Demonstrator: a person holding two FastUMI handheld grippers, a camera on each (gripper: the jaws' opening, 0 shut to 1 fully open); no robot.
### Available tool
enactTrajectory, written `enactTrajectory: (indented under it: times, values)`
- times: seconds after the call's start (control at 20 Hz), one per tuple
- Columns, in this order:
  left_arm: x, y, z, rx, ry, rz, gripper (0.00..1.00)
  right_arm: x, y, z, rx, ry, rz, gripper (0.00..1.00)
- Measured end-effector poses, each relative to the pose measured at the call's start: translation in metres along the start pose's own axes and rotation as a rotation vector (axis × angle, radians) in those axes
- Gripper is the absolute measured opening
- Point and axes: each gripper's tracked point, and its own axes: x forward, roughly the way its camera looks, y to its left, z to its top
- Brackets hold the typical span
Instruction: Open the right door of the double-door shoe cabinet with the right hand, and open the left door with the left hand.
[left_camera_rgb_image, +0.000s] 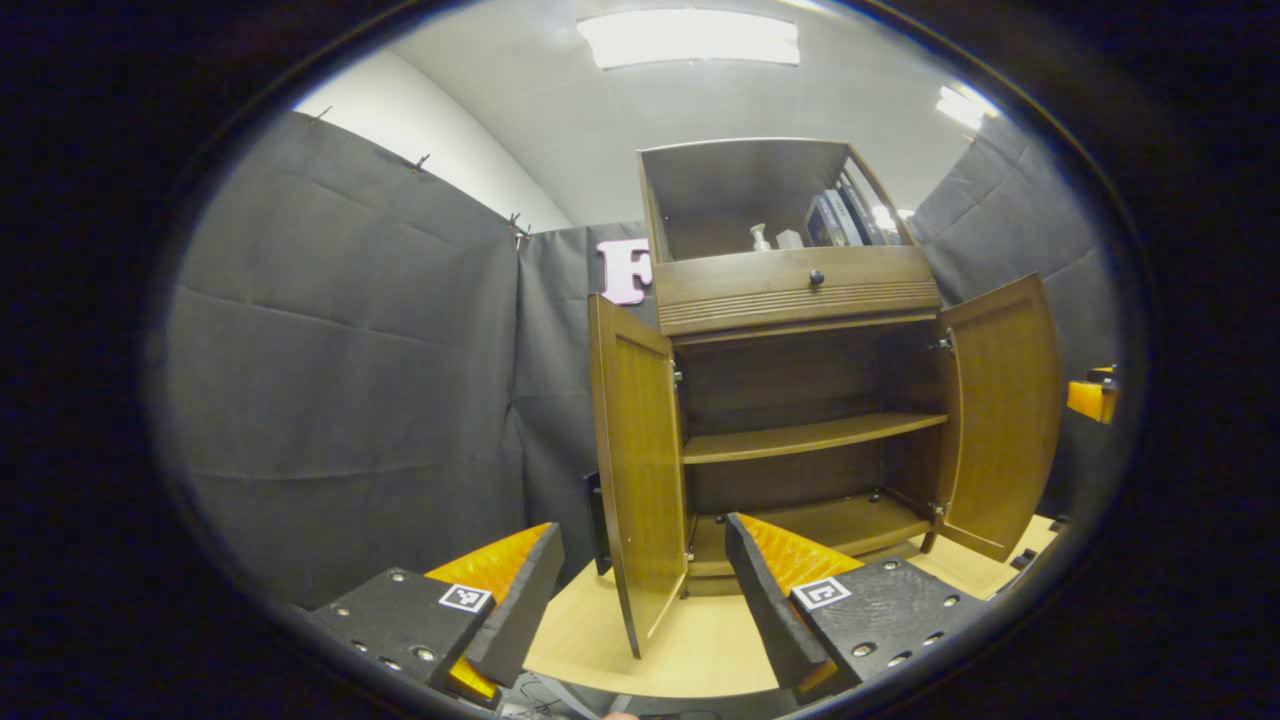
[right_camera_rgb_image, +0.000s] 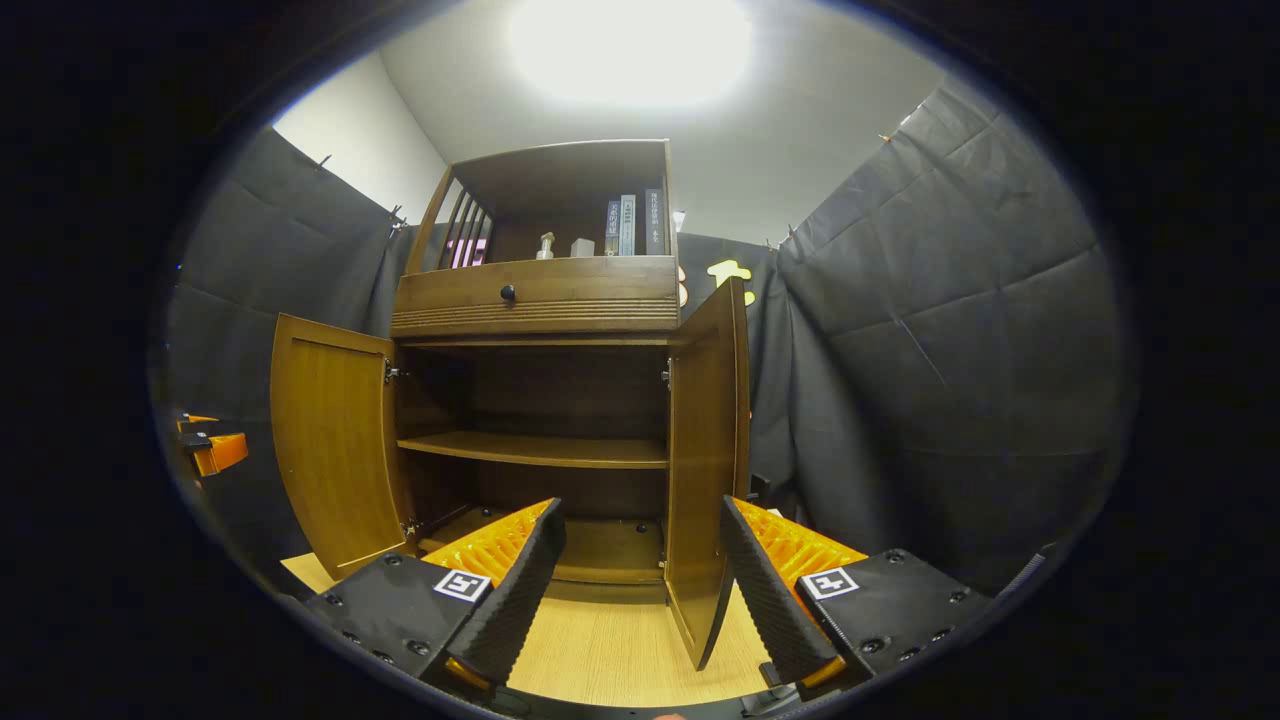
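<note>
Cabinet (left_camera_rgb_image: 795, 400) stands on table (left_camera_rgb_image: 700, 640), both doors swung wide. Left door (left_camera_rgb_image: 640, 470) edge-on between fingers of left gripper (left_camera_rgb_image: 640, 590), ahead of them, untouched; gripper spread open, holding nothing. Right door (right_camera_rgb_image: 705, 470) likewise between fingers of right gripper (right_camera_rgb_image: 640, 580), also spread open, holding nothing.
</note>
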Motion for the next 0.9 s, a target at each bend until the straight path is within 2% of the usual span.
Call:
enactTrajectory:
  times: [0.9]
  values:
    - [0.0044,0.0072,0.0026,0.008,-0.012,0.009,0.94,0.0074,0.0066,0.0008,-0.007,-0.004,0.009,0.97]
